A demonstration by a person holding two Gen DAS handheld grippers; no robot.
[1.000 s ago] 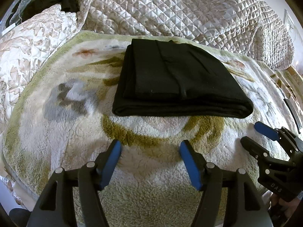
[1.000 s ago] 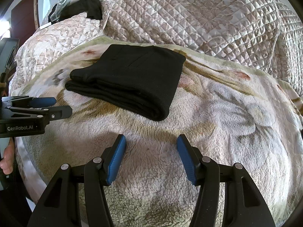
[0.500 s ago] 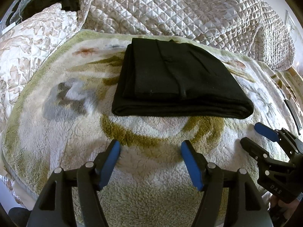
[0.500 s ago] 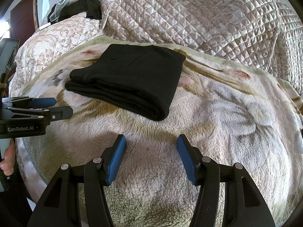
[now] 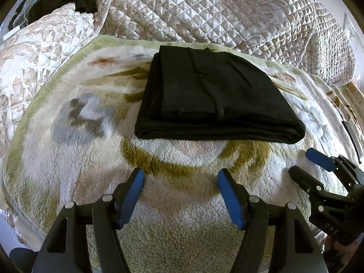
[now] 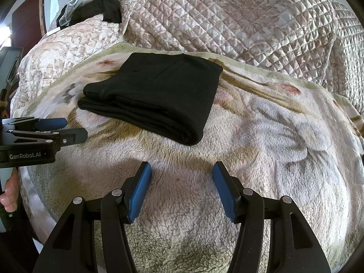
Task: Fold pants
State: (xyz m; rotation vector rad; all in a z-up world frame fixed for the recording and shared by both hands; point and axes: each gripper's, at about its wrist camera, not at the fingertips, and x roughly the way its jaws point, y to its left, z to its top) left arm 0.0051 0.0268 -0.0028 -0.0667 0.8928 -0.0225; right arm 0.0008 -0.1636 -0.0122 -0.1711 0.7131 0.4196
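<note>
Fleece blanket (image 5: 182,238); folded pants (image 5: 218,100) unobstructed.

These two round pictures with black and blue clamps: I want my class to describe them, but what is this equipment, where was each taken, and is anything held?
No robot arm here: a person holds a hand-operated clamp tool in each hand, with a wide-angle camera on each looking along its jaws. One picture comes from the left gripper, with the right gripper showing at its right edge. The other comes from the right gripper, with the left one at its left edge. A neatly folded pair of black pants lies on a fleecy flowered blanket, with a quilted bedspread behind. Both sets of jaws stand open and empty, short of the pants.
</note>
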